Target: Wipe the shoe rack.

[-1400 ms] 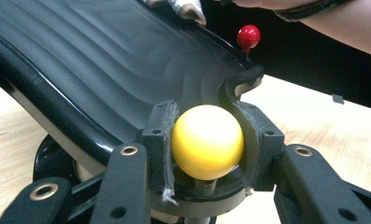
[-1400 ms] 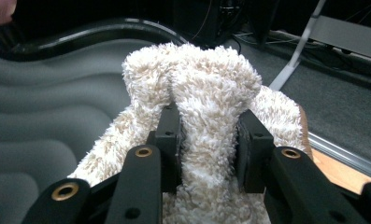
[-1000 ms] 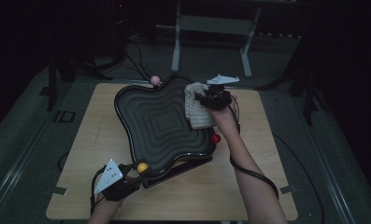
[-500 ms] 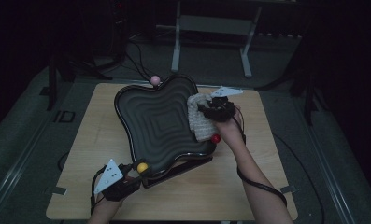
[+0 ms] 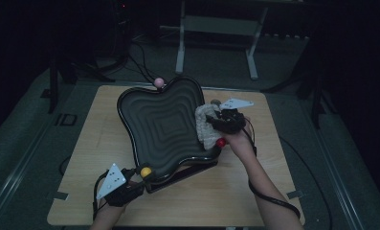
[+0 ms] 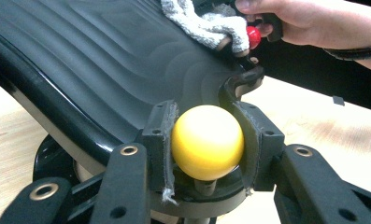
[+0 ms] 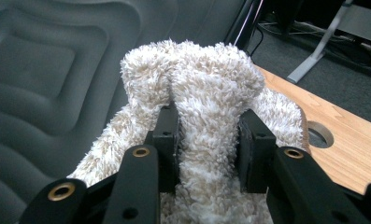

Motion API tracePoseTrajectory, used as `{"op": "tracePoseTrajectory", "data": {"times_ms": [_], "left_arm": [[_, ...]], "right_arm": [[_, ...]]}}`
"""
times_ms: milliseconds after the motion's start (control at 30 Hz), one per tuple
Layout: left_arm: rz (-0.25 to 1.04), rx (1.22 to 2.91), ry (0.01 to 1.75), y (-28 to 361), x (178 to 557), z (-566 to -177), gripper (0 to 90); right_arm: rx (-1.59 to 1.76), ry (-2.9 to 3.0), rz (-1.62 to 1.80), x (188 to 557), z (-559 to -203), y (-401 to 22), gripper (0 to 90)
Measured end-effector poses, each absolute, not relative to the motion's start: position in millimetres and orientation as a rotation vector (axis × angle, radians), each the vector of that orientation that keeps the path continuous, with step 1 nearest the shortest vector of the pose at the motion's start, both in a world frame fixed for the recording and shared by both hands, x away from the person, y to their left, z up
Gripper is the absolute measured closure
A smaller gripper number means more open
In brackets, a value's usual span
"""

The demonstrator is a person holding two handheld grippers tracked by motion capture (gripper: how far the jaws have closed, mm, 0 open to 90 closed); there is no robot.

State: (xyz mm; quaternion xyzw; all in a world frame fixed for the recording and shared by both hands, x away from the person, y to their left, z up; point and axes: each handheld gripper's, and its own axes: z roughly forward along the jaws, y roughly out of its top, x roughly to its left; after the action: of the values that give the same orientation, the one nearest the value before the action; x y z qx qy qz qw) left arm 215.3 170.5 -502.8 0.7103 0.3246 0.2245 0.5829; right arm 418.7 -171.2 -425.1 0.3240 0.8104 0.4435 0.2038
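On the wooden worktop [image 5: 82,143] sits a black wavy tray [image 5: 163,124] with stepped ridges, tilted on a stand. From the high view, the left tool [image 5: 140,178] at the near left corner is clamped on a yellow knob [image 5: 146,171] at the tray's edge, and the right tool [image 5: 215,120] holds a fluffy white cloth [image 5: 204,127] against the tray's right side. A red knob [image 5: 221,142] sits just beside the cloth, and a pink knob [image 5: 158,82] marks the far edge.

The left gripper view shows what the high view cannot: both pads press the yellow knob [image 6: 207,141], with frayed padding on one pad. The right gripper view shows the cloth [image 7: 206,93] bunched tight between the right tool's pads, covering part of the tray [image 7: 47,60], with a round hole [image 7: 319,135] in the worktop beyond.
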Motion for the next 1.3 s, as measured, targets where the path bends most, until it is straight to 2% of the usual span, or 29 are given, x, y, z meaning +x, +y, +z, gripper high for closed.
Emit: {"op": "tracePoseTrajectory", "data": {"times_ms": [800,1300], "left_arm": [[0.520,1.656,0.752,171,216,-503,59.9],[0.522,1.655,0.754,171,215,-503,59.8]], "right_arm": [[0.934,2.269,1.276,405,-434,-186,64.6],[0.883,2.197,1.343,433,-380,-149,65.8]]}}
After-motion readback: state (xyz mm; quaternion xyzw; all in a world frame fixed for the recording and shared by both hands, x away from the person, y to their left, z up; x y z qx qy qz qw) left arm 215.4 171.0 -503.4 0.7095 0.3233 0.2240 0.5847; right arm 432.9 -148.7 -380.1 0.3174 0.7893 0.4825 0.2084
